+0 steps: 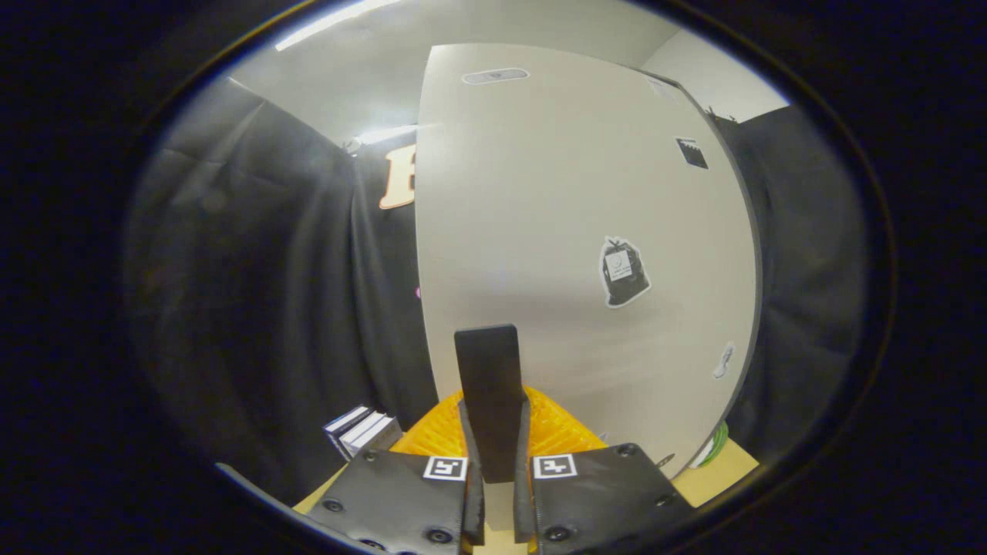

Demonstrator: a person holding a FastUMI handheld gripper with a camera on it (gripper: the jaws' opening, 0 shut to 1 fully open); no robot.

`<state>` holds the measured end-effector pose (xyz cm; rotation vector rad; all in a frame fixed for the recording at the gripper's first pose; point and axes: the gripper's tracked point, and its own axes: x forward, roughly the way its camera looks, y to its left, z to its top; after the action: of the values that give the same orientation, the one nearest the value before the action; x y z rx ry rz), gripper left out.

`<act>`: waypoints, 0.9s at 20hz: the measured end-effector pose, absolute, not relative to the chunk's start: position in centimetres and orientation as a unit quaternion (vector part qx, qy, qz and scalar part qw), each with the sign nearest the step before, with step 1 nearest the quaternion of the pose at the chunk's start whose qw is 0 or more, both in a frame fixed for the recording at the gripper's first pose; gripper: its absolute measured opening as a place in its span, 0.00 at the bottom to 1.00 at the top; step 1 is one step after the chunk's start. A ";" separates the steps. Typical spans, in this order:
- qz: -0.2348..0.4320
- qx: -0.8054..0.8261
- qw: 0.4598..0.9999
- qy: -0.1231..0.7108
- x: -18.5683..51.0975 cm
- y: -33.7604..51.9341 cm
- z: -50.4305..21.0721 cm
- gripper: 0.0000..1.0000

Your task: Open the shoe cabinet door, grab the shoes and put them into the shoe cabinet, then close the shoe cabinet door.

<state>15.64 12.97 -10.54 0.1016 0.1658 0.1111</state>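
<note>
Fingers clench the dark handle on the pale cabinet door, black cloth alongside.

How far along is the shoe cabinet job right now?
Nothing looks finished from here. In hand: the gripper is shut on the dark flat handle of the pale grey shoe cabinet door, both fingers pressing its sides, so the door is being worked. Whether the shoes are stored can't be told; that step may remain.
</note>
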 end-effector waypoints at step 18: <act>0.184 0.056 0.975 0.107 4.4 0.0 -7.4 0.16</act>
<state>4.44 -0.01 -7.42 0.1129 0.2164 0.3707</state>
